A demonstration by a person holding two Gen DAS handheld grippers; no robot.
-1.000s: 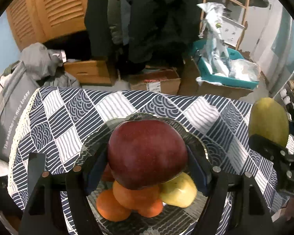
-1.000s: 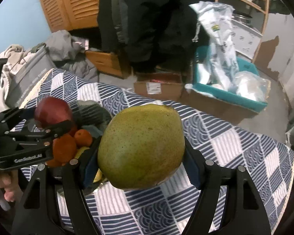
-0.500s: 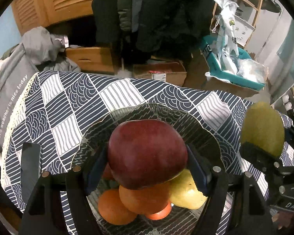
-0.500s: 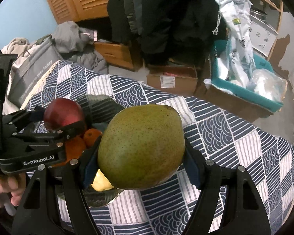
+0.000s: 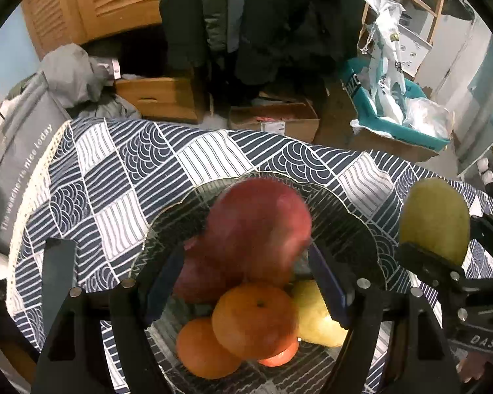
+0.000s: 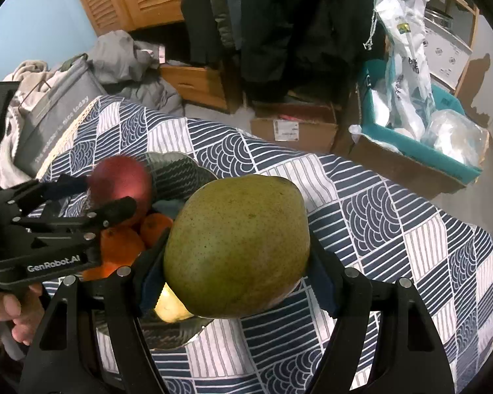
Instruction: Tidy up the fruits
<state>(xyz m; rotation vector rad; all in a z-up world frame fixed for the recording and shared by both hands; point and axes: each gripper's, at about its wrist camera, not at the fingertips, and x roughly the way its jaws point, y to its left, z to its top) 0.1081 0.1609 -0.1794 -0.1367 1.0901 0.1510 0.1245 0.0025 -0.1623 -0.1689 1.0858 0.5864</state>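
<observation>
- Left gripper [image 5: 246, 282] is what we are holding over the glass bowl [image 5: 167, 216]; its blue pads are standing spread apart, wider than the red apple [image 5: 256, 226] between them.
- We are seeing the red apple blurred in the left wrist view, and we cannot tell whether the pads are touching it at all.
- We are seeing a second red fruit [image 5: 197, 282] lying in the bowl below and to the left of the apple.
- We are also seeing two oranges [image 5: 253, 321] and a yellow pear [image 5: 315, 318] lying in the bowl, pressed against one another near its front side.
- With the right gripper [image 6: 236, 282] we are clamping a large green mango [image 6: 236, 246] between both pads, above the patterned tablecloth [image 6: 394, 229] and just beside the bowl's right edge.
- From the right wrist view we are looking at the left gripper [image 6: 92, 193] side on, with the red apple [image 6: 121, 184] sitting between its fingers [image 6: 115, 210] above the oranges [image 6: 121, 246].
- We are seeing a grey bag [image 5: 13, 164] beside the table's left edge and cardboard boxes [image 5: 272, 121] on the floor beyond it.
</observation>
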